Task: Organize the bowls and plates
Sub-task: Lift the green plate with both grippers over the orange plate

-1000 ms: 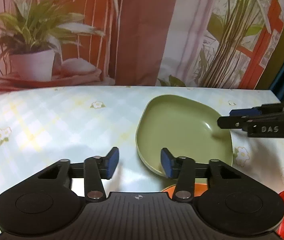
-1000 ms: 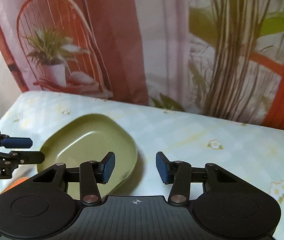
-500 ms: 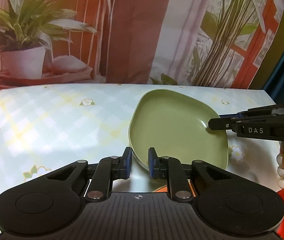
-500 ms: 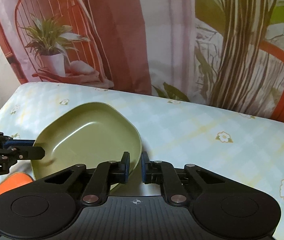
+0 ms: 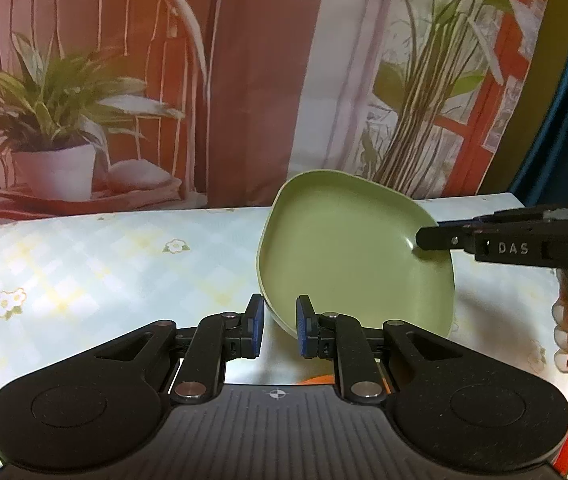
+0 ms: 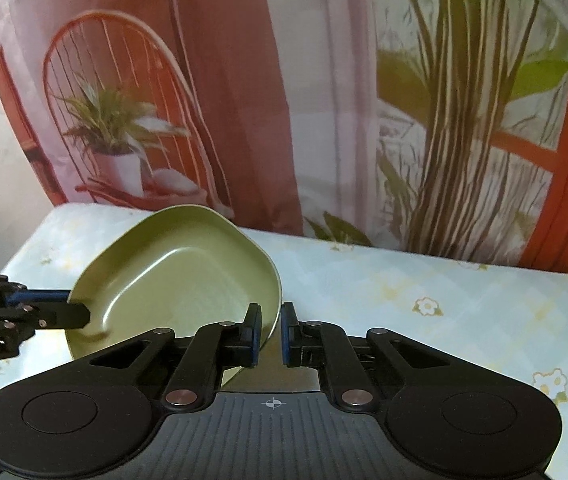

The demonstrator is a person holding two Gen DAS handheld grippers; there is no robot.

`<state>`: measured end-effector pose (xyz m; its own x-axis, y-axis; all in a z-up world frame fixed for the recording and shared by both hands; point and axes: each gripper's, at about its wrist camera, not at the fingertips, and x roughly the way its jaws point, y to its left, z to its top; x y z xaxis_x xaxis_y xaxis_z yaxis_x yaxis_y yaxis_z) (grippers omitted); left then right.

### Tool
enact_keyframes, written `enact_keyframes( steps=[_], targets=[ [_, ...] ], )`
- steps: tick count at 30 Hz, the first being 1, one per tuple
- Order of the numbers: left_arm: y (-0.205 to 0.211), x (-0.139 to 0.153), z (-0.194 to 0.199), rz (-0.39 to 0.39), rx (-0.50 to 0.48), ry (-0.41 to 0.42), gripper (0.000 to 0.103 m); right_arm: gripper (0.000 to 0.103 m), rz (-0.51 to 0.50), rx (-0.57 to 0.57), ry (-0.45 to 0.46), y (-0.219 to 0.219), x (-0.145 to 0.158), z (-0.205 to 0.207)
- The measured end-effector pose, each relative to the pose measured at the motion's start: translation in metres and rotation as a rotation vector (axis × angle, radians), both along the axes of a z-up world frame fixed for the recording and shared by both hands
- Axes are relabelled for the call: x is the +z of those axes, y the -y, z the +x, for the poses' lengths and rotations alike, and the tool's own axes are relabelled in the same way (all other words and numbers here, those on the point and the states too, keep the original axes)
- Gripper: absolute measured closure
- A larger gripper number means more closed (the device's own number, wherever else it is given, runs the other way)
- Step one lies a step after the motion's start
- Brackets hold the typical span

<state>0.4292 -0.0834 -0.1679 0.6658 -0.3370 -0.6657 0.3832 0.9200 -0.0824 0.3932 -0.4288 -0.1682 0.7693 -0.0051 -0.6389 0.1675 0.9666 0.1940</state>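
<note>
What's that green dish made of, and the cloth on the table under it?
The green dish looks like melamine or matte-glazed ceramic: thin even rim, smooth satin surface with only soft highlights. I can't tell which. The tablecloth looks like wipe-clean vinyl or coated fabric: a printed check-and-flower pattern lying flat with a faint sheen.

A table (image 5: 84,272) wears a pale checked cloth (image 6: 444,300) printed with flowers.

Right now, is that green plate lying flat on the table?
No, the green plate is tilted up off the table, pinched at opposite rims by the left gripper and right gripper.
</note>
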Motion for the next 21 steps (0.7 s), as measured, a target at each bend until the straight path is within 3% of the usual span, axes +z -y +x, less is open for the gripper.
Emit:
enact_keyframes(
  steps=[8, 21],
  targets=[
    [-0.006, 0.019, -0.028, 0.015, -0.001, 0.022, 0.085, 0.094, -0.006, 0.01, 0.021, -0.016, 0.025, -0.026],
    [-0.027, 0.01, -0.078, 0.011, 0.018, -0.008, 0.085, 0.093, -0.002, 0.039, -0.023, -0.057, 0.021, -0.07]
  ],
)
